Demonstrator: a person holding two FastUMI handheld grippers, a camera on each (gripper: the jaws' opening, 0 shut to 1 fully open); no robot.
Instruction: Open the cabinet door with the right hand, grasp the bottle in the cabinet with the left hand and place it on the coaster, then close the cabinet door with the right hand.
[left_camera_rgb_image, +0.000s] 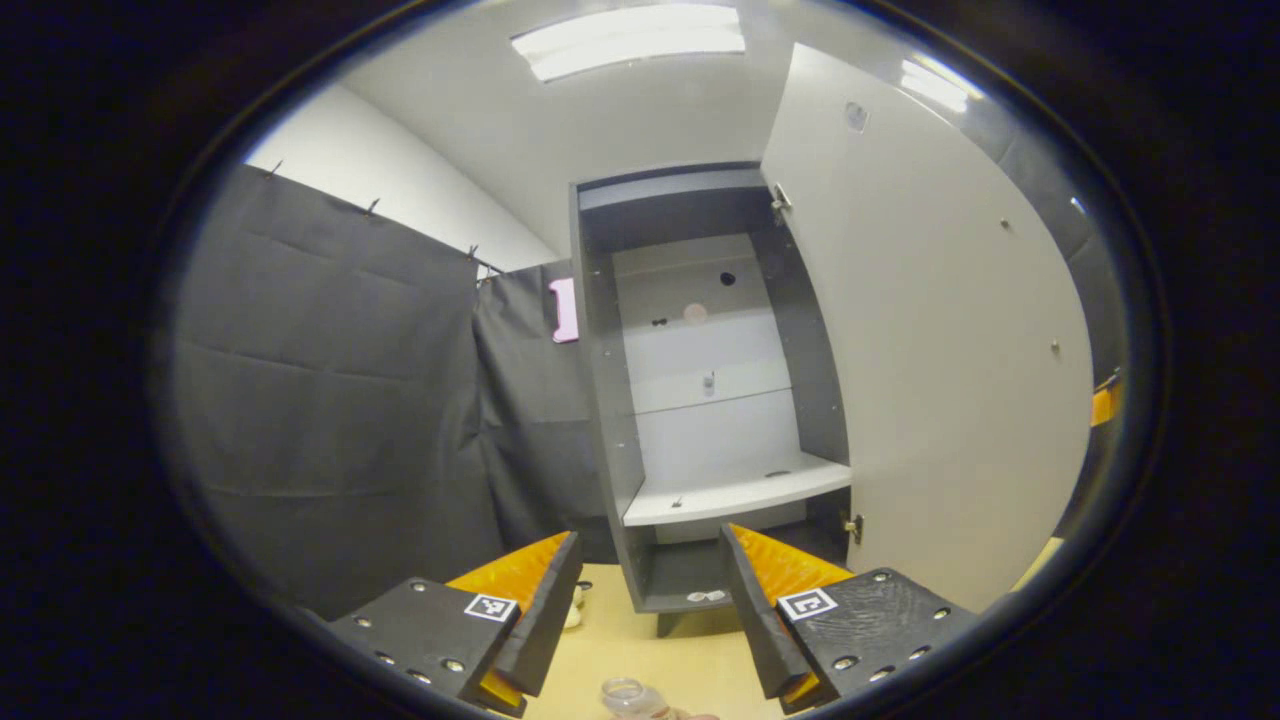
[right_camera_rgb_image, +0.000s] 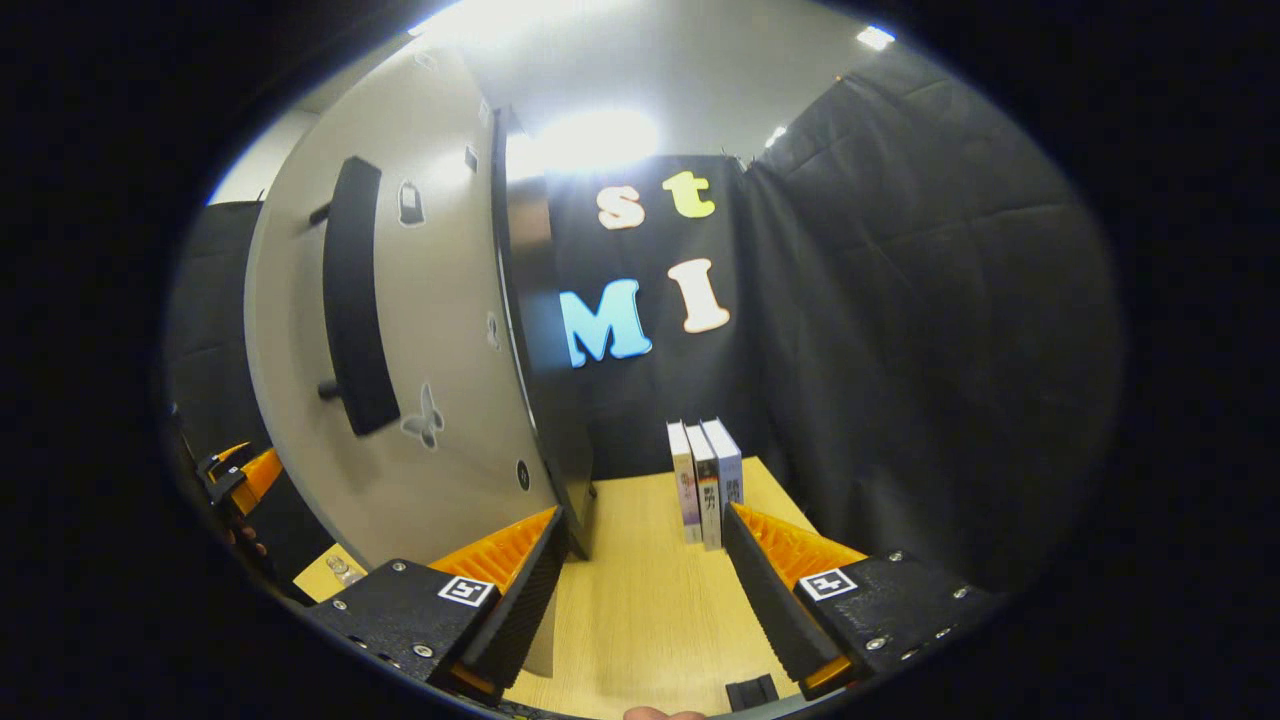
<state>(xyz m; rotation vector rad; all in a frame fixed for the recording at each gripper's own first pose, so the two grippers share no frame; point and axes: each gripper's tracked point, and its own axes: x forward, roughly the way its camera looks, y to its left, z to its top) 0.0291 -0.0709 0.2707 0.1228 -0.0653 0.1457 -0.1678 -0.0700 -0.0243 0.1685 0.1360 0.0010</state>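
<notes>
The grey cabinet (left_camera_rgb_image: 600, 400) stands with its light door (left_camera_rgb_image: 930, 350) swung wide to the right; its white shelves (left_camera_rgb_image: 735, 493) hold no bottle. My left gripper (left_camera_rgb_image: 650, 545) is open in front of the cabinet with nothing between its fingers. Just below it, the clear bottle's top (left_camera_rgb_image: 622, 693) pokes up at the bottom edge; what it stands on is hidden. My right gripper (right_camera_rgb_image: 642, 520) is open beside the door's outer face (right_camera_rgb_image: 440, 330), right of the black handle (right_camera_rgb_image: 350, 300) and not touching it. The left gripper's orange finger (right_camera_rgb_image: 245, 475) shows beyond the door.
Three books (right_camera_rgb_image: 705, 480) stand upright on the wooden table (right_camera_rgb_image: 640, 610) ahead of the right gripper. Black cloth walls close in on the right and back. A small white thing (left_camera_rgb_image: 708, 597) lies in the cabinet's bottom compartment. A black block (right_camera_rgb_image: 750, 690) sits at the near table edge.
</notes>
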